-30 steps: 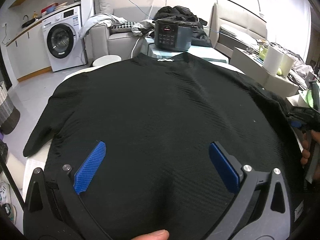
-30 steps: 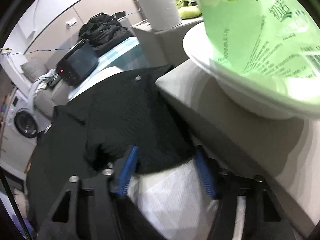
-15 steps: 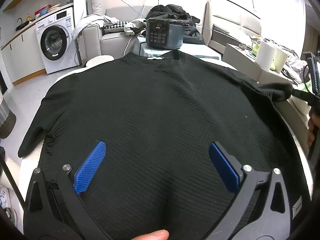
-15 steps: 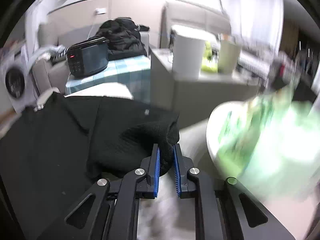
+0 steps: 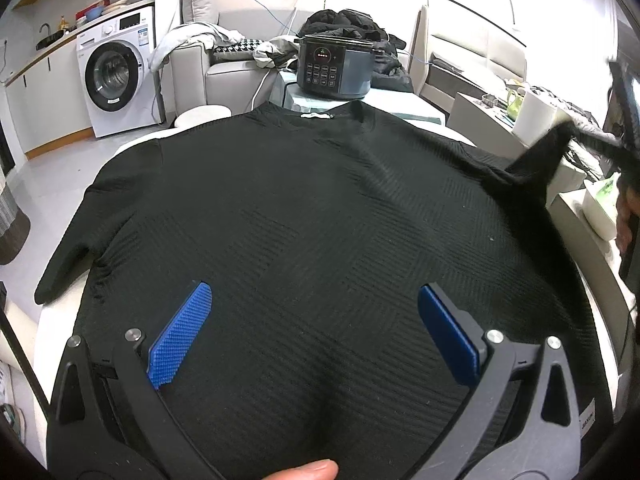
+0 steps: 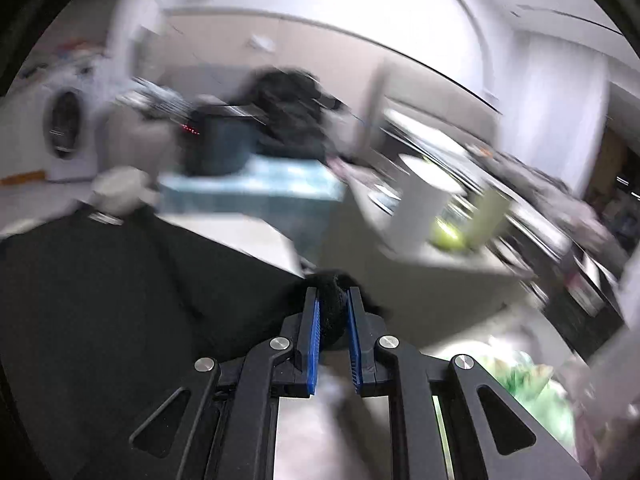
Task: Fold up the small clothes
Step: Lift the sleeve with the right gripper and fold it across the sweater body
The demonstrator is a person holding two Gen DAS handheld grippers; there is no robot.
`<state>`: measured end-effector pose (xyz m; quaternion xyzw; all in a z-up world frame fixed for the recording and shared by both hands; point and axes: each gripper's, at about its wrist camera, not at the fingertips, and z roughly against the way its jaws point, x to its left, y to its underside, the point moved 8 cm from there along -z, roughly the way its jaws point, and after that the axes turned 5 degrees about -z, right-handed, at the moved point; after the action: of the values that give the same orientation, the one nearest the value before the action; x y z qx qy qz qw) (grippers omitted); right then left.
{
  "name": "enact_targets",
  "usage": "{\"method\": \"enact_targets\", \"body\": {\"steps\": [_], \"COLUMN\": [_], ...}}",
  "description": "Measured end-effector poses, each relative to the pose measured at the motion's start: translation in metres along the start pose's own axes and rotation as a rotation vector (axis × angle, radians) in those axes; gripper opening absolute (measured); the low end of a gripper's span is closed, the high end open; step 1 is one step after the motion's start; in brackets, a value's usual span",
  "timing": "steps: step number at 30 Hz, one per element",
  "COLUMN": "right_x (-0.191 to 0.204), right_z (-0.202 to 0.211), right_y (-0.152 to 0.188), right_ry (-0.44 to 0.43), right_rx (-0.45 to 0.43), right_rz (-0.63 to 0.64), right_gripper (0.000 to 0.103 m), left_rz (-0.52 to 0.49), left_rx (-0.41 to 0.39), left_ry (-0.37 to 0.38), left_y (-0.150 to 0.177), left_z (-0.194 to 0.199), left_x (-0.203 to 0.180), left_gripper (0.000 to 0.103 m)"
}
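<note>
A black sweater point(image 5: 312, 216) lay spread flat across the white worktop point(image 5: 52, 320), its collar toward twelve o'clock and one sleeve trailing off the edge at nine o'clock. The left tool point(image 5: 316, 328) hung over the garment's lower half with its blue pads point(image 5: 180, 340) set wide apart and nothing between them. At three o'clock in the left wrist view, the other sleeve point(image 5: 536, 164) was lifted clear of the worktop. The right tool point(image 6: 332, 316) was clamped on that sleeve's cuff point(image 6: 332, 308), black fabric bunched between the pads. A dark cooker point(image 5: 334, 68) stood beyond the collar at twelve o'clock.
</note>
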<state>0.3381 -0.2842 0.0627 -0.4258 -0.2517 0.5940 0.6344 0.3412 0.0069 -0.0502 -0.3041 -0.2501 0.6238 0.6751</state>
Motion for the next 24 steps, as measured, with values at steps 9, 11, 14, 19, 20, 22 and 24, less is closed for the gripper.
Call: {"method": "enact_targets", "body": {"steps": [9, 11, 14, 19, 20, 22, 24], "right_x": [0.118, 0.101, 0.073, 0.066, 0.065, 0.065, 0.070], "right_z": [0.047, 0.046, 0.021, -0.018, -0.021, -0.024, -0.027], "right_y": [0.043, 0.041, 0.039, 0.065, 0.071, 0.082, 0.094], "right_ry": [-0.737, -0.700, -0.484, -0.315, -0.330, -0.358, -0.357], "right_rx": [0.215, 0.204, 0.210, 0.325, 0.340, 0.368, 0.377], "right_rz": [0.161, 0.120, 0.071, 0.083, 0.089, 0.108, 0.152], "right_gripper": [0.045, 0.051, 0.052, 0.052, 0.052, 0.052, 0.052], "left_rz": [0.015, 0.018, 0.028, 0.040, 0.044, 0.058, 0.077], "left_rx": [0.012, 0.013, 0.014, 0.014, 0.016, 0.019, 0.024], "left_ry": [0.001, 0.004, 0.015, 0.023, 0.024, 0.030, 0.051], "left_y": [0.011, 0.012, 0.011, 0.011, 0.011, 0.008, 0.003], "left_z": [0.007, 0.007, 0.006, 0.008, 0.007, 0.004, -0.001], "left_x": [0.005, 0.006, 0.005, 0.003, 0.003, 0.002, -0.001], "left_gripper": [0.102, 0.102, 0.102, 0.102, 0.102, 0.102, 0.102]}}
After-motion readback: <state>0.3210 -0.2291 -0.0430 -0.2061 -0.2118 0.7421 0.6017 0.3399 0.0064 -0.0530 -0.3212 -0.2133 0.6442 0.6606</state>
